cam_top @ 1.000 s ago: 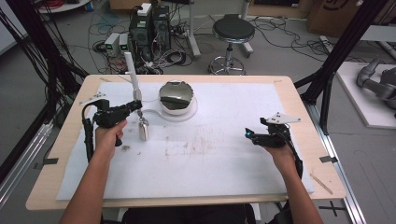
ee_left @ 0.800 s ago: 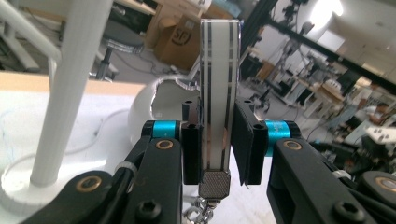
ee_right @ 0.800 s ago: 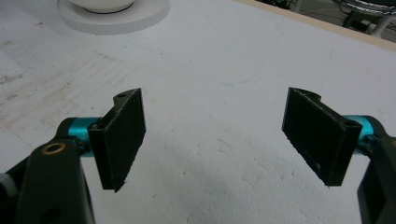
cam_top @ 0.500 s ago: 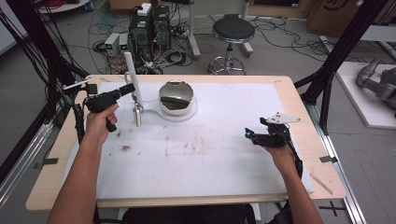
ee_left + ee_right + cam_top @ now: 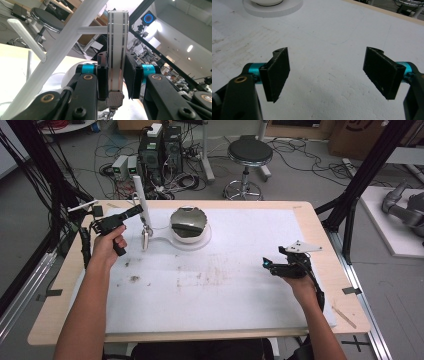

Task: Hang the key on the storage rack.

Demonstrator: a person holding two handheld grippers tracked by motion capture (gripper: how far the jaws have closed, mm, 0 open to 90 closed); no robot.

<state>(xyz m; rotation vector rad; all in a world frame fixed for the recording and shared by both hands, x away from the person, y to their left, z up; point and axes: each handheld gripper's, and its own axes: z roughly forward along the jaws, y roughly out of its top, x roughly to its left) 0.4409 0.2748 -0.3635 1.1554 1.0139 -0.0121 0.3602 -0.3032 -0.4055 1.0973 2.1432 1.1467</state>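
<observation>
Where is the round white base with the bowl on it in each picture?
High view: the white round base sits near the far edge of the mat, left of middle.
Left gripper view: the pale round shape low behind the jaws is probably it; I cannot be sure.
Right gripper view: it is in the top left corner.
Shared landmark: the white mat under it.
</observation>
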